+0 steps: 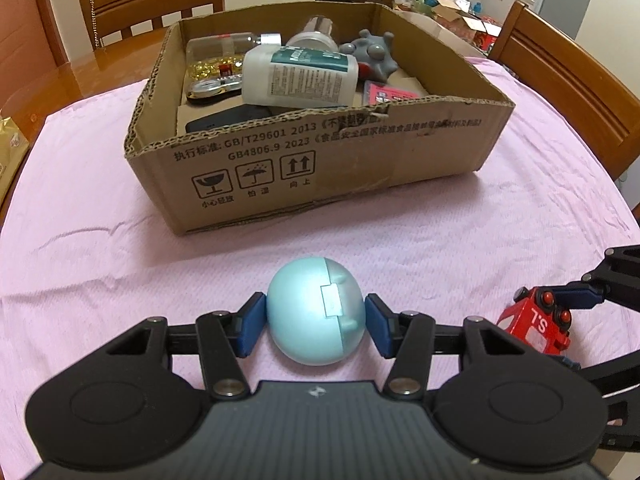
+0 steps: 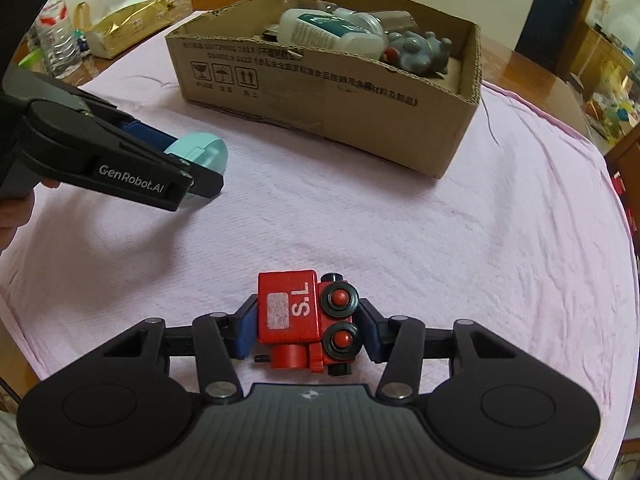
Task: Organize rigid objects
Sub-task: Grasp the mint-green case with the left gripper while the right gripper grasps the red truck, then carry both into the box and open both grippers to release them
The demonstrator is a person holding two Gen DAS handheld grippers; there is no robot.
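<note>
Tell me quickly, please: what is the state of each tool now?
Left tool: closed on the pale blue egg-shaped toy.
Right tool: closed on the red toy train.

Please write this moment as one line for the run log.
left gripper: shut on blue egg-shaped toy | right gripper: shut on red toy train | cardboard box: partly filled

The left wrist view looks forward along its own fingers, low and close over the pink cloth [image 1: 100,220], facing the printed long wall of the cardboard box [image 1: 320,152] nearly head-on. The right wrist view sits just to the right, equally low, facing the same box [image 2: 328,100] at a slant from farther off. Both share the box and cloth, and each catches the other gripper at its edge: right gripper [image 1: 560,312], left gripper [image 2: 192,168].
</note>
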